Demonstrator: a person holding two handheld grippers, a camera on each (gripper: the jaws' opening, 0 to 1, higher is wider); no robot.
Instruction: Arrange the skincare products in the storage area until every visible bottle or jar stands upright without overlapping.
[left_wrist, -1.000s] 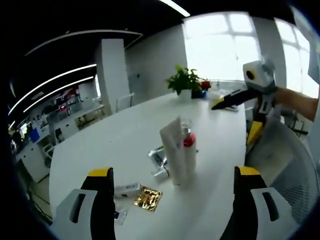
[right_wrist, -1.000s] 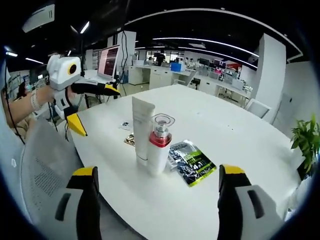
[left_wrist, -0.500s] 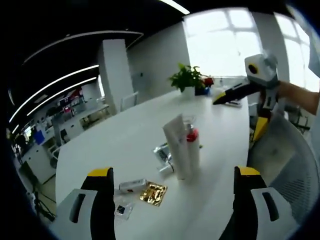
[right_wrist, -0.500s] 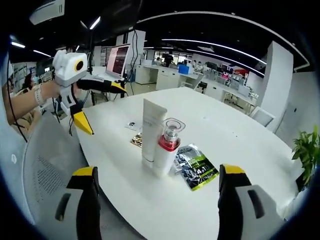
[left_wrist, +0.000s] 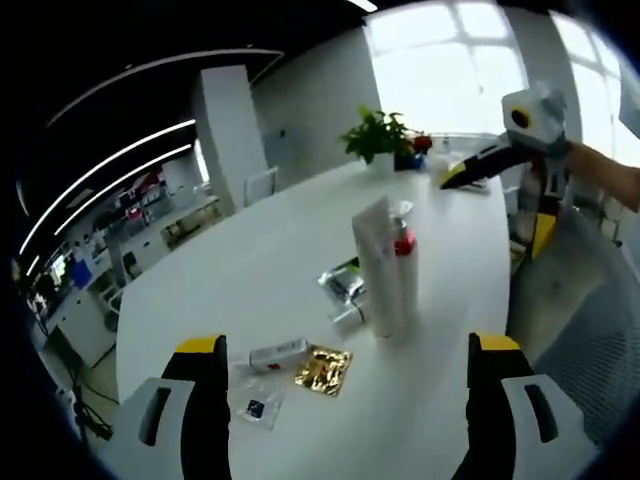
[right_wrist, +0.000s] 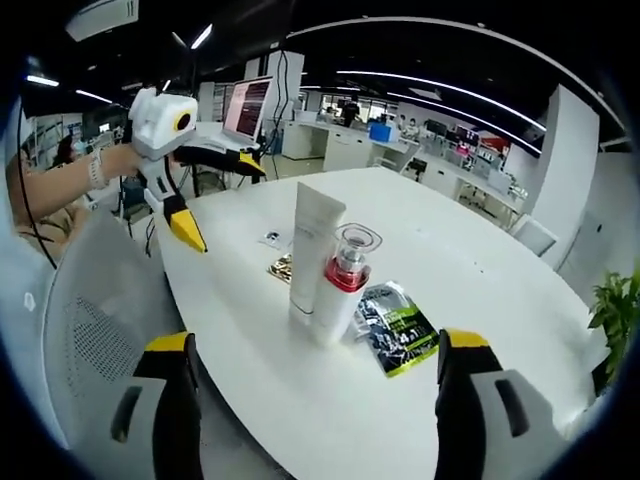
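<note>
A tall white tube (left_wrist: 377, 267) (right_wrist: 314, 254) stands upright on the white table (left_wrist: 260, 280) (right_wrist: 450, 270), touching a white pump bottle (left_wrist: 404, 275) (right_wrist: 342, 287) with a red collar and clear cap. A dark green sachet (left_wrist: 343, 284) (right_wrist: 393, 325) lies flat beside them. A gold sachet (left_wrist: 322, 369) (right_wrist: 281, 268), a small white tube (left_wrist: 278, 352) and a clear sachet (left_wrist: 257, 408) (right_wrist: 271, 238) lie nearer my left gripper (left_wrist: 345, 400). It is open and empty, well short of the products. My right gripper (right_wrist: 315, 400) (left_wrist: 500, 195) is open and empty too, held off the table's edge.
A grey mesh chair back (right_wrist: 95, 340) (left_wrist: 600, 340) stands at the table's edge between the grippers. A potted plant (left_wrist: 378, 140) (right_wrist: 618, 310) sits at the table's far end. Office desks and a monitor (right_wrist: 245, 108) lie beyond. A person's arm (right_wrist: 50, 195) holds the left gripper (right_wrist: 185, 165).
Both views have shifted: the products sit slightly farther right in each, and more of the table near the left gripper shows. The products themselves have not moved. Both grippers stay open.
</note>
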